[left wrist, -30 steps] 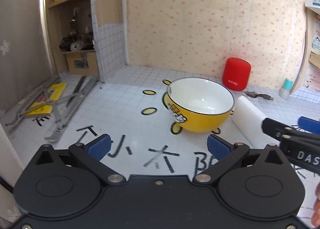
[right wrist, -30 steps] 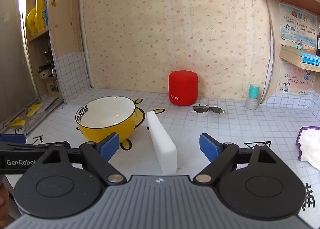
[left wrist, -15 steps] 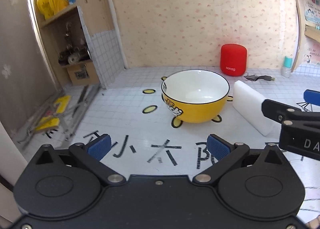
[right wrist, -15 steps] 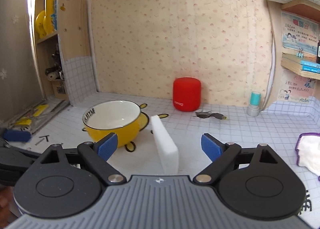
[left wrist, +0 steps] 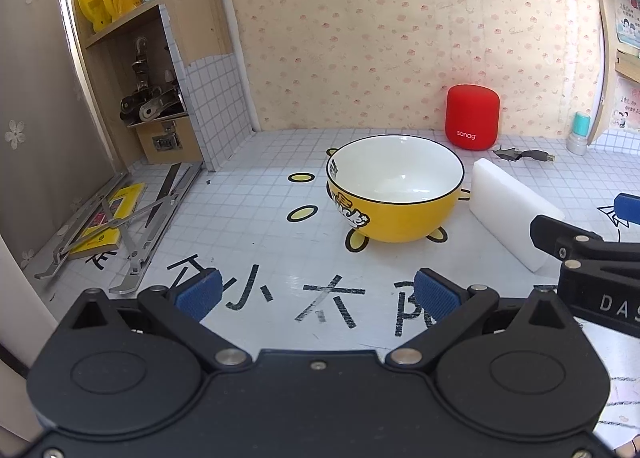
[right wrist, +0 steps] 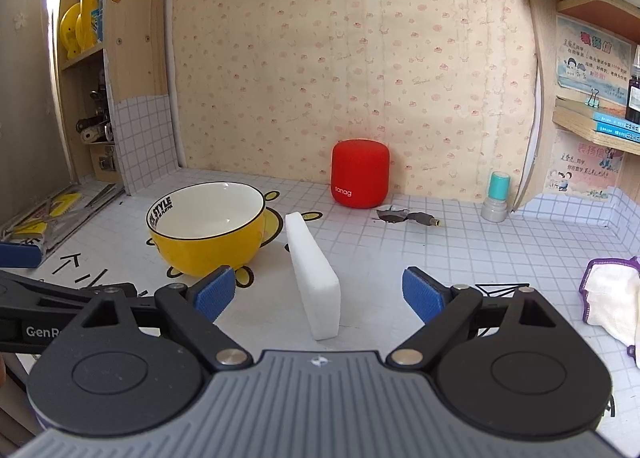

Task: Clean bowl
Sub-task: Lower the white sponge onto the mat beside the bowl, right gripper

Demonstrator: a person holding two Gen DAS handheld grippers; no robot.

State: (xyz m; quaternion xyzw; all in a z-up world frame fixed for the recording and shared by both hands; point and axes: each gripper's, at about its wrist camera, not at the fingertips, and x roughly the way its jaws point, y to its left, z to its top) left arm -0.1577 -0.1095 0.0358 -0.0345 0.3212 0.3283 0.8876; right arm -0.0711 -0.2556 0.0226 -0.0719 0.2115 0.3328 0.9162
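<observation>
My left claw (left wrist: 316,294) and right claw (right wrist: 318,294), both spread empty; yellow bowl (right wrist: 208,230) upright on bench (right wrist: 400,250), sponge (right wrist: 314,274) beside it.

tiled counter (left wrist: 260,194): bowl (left wrist: 394,194), sponge (left wrist: 512,210), red speaker (left wrist: 473,116), cloth (right wrist: 612,306).

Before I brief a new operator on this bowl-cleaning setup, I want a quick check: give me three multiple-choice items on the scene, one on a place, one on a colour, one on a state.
1. Where does the white sponge block stand?
A. inside the bowl
B. right of the yellow bowl
C. on a shelf

2. What colour is the speaker at the wall?
A. red
B. green
C. black

3. How is the right tool?
A. shut on the sponge
B. shut on the bowl
C. open, holding nothing

Answers: 1 B, the block stands on edge beside the bowl; 2 A, its body is red; 3 C, the blue pads stand wide apart.
</observation>
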